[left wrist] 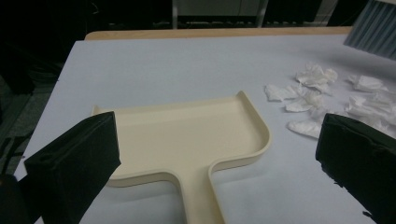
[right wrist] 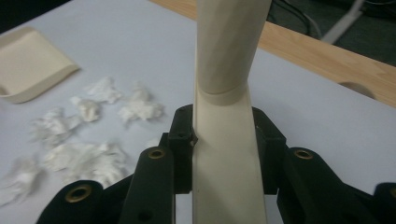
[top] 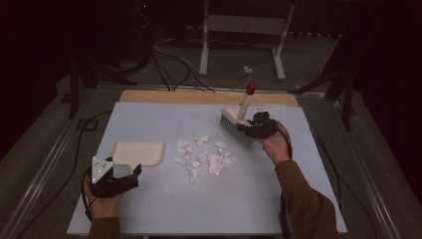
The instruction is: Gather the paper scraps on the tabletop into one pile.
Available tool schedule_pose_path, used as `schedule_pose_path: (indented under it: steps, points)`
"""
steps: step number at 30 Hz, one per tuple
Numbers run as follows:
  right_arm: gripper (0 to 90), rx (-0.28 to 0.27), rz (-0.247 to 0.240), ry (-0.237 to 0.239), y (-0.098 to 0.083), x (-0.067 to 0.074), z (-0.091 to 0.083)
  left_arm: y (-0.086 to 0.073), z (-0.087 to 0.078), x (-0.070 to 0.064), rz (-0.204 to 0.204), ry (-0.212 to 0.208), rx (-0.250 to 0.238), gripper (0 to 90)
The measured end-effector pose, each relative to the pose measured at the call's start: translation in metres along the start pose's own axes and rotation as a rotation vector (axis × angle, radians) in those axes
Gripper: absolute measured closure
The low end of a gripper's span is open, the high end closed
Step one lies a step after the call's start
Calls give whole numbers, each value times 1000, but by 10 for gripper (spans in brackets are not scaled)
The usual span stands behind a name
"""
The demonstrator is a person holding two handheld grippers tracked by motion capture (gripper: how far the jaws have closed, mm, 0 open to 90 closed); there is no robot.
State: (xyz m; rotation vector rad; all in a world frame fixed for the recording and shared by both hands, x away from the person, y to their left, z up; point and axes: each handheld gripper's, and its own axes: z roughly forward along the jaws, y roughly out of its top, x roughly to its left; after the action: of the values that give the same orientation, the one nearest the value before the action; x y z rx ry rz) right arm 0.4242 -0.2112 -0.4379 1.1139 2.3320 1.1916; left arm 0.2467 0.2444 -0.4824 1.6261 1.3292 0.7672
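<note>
Table [top: 149,214] with a pale blue-grey top, seen from above, with dark floor and cables around it. At the near left, the left gripper [top: 135,171] sits low over the surface with its jaws wide apart and nothing clamped between them. Just beyond it lies the dustpan [top: 139,152], cream plastic, flat and shallow with a raised rim and a short handle pointing toward the gripper. Right of the dustpan, near the middle of the table, lies a loose heap of white crumpled paper scraps [top: 205,157], apart from the pan's right edge. Farther right and slightly farther back, the right gripper [top: 247,125] is clamped on the brush [top: 238,125], which has a cream handle with a red tip rising upward and a row of grey bristles angled down toward the far right edge of the scraps, a little short of them.

The left gripper view shows the dustpan handle [left wrist: 201,196] running between the open jaws without either one touching it, and the brush bristles at the top right corner. The right gripper view shows the jaws pressed flat against both sides of the brush handle [right wrist: 226,154].

Bare tabletop lies open along the near edge and far left, and a wooden strip [top: 209,97] borders the far edge.
</note>
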Motion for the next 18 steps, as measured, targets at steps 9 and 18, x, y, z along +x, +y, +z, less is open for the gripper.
schedule_pose_path:
  steps: [9,18]
  points:
    - [678,18,-13,-120,-3,-4,3,-3,-1,5,-16,15,0,5]
    - [678,36,-78,-227,-10,2,11,-4,0,4,-16,20,0,5]
